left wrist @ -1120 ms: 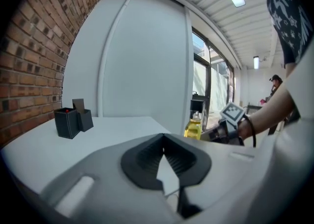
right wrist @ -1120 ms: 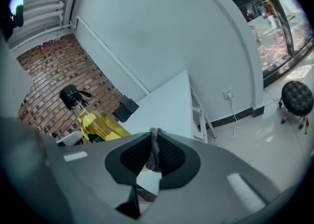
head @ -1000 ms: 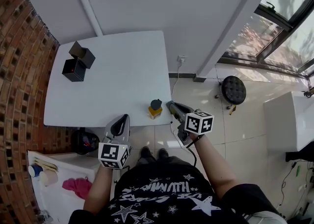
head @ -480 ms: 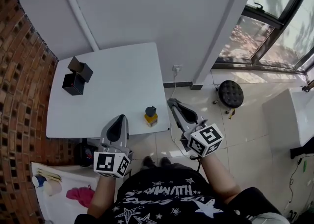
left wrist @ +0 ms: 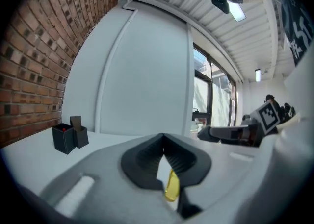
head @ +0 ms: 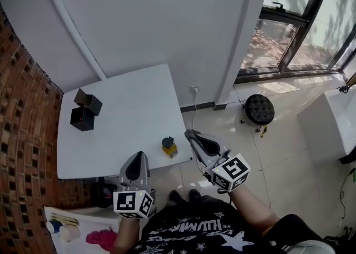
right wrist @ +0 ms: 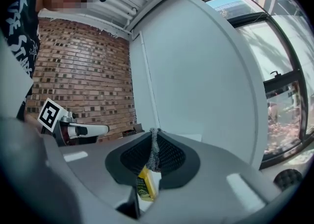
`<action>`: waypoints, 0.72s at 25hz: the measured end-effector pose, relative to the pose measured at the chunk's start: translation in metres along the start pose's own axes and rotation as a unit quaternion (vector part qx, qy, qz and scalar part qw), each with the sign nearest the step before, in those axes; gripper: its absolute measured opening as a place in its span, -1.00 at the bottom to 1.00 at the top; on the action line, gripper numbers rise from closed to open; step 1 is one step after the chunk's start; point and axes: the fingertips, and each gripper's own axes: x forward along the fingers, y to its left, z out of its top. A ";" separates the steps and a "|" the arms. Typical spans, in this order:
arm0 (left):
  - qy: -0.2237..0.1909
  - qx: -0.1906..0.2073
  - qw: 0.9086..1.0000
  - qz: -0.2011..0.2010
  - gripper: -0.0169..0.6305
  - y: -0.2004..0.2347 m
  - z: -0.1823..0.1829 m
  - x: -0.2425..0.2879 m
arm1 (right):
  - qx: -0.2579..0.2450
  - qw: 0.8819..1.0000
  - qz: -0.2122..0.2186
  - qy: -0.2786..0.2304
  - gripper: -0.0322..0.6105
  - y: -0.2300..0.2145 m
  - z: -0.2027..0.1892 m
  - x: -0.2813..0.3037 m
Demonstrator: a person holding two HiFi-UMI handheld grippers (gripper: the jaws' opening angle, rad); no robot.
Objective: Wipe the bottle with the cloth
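Cloth (right wrist: pixel 153 150) between jaws of right gripper (right wrist: pixel 154 132)

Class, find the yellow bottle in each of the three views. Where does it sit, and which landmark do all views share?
Head view: bottle at the near edge of the table, picture centre.
Left gripper view: bottle low centre, glimpsed beneath the jaws.
Right gripper view: bottle low centre, under the jaws.
Shared landmark: the brick wall.

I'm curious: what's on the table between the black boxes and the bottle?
Nothing. The head view shows bare table between the black boxes and the bottle.
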 end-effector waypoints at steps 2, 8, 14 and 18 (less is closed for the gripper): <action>0.006 0.007 1.000 0.003 -0.93 0.000 0.000 -0.001 | -0.004 1.000 0.005 0.006 -0.79 0.003 -0.002 0.000; 0.013 0.008 1.000 0.011 -0.93 0.007 -0.009 -0.001 | -0.003 1.000 0.000 0.009 -0.79 0.003 -0.005 0.000; 0.027 0.017 0.999 0.007 -0.93 0.004 -0.018 -0.001 | -0.007 1.000 -0.004 0.013 -0.79 0.007 -0.008 0.002; 0.031 0.013 0.999 0.000 -0.93 0.001 -0.021 0.000 | -0.004 1.000 -0.005 0.012 -0.79 0.007 -0.008 0.004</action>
